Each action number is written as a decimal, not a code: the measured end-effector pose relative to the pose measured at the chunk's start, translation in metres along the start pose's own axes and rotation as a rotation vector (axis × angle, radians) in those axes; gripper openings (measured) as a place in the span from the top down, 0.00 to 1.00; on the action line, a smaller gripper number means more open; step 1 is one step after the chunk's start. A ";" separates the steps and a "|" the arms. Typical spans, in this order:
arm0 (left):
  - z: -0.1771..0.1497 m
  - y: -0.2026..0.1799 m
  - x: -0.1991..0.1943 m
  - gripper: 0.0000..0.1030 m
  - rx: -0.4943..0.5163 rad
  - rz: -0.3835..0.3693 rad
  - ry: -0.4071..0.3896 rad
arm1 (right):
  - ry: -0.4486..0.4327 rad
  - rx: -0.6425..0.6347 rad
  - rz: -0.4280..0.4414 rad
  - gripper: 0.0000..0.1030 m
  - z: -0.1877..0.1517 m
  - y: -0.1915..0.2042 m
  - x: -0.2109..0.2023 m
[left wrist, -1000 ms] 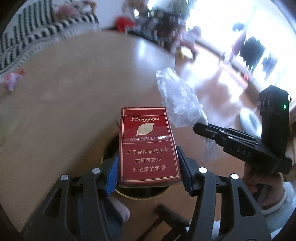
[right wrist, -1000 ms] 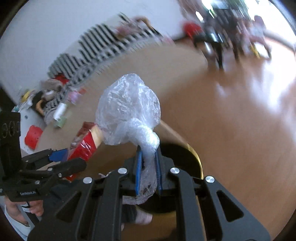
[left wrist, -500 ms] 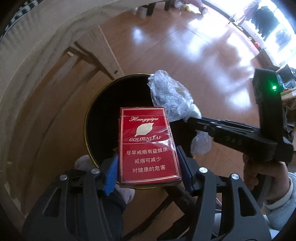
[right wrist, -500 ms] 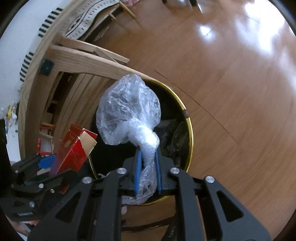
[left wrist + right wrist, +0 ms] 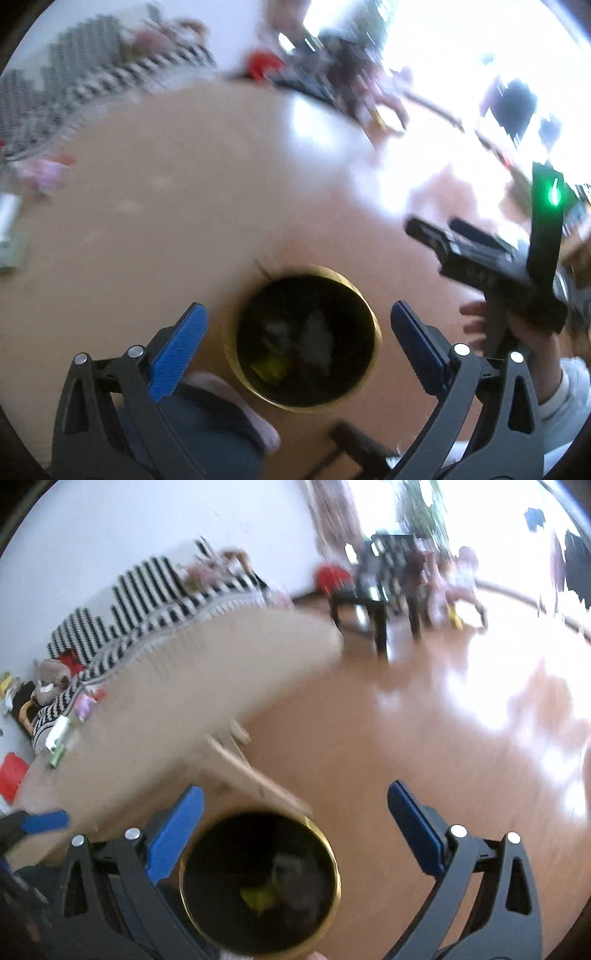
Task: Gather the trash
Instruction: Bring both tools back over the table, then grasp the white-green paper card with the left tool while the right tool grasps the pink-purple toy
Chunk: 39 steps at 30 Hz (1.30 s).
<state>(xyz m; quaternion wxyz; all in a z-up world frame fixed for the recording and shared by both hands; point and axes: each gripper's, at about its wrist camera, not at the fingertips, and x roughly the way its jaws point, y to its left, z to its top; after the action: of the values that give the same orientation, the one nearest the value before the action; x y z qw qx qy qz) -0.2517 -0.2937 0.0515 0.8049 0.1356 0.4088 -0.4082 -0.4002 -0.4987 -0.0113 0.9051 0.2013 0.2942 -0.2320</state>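
A round black trash bin with a gold rim stands on the wooden floor below both grippers; it also shows in the right wrist view. Pale crumpled plastic and something yellow-green lie inside it. My left gripper is open and empty above the bin. My right gripper is open and empty above the bin's far side; it shows from the side in the left wrist view. The red cigarette pack is not visible.
A light wooden table reaches over the bin on the left, with small items at its far edge. A striped sofa stands behind it. A dark side table stands on the glossy floor beyond.
Both grippers have opened: the red cigarette pack and the plastic bag have left the fingers, and plastic now lies in the bin. Both views have tilted up and are blurred.
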 end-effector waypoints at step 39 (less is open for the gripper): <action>-0.007 0.422 -0.010 0.06 -0.606 0.569 0.054 | 0.271 -0.499 0.272 0.07 0.107 0.471 0.282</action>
<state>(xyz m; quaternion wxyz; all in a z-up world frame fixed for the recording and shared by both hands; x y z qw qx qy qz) 0.0655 -0.0183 0.0054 0.8781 0.0109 0.4777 -0.0270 0.1030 -0.2555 -0.0001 0.9018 0.0395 0.4303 -0.0004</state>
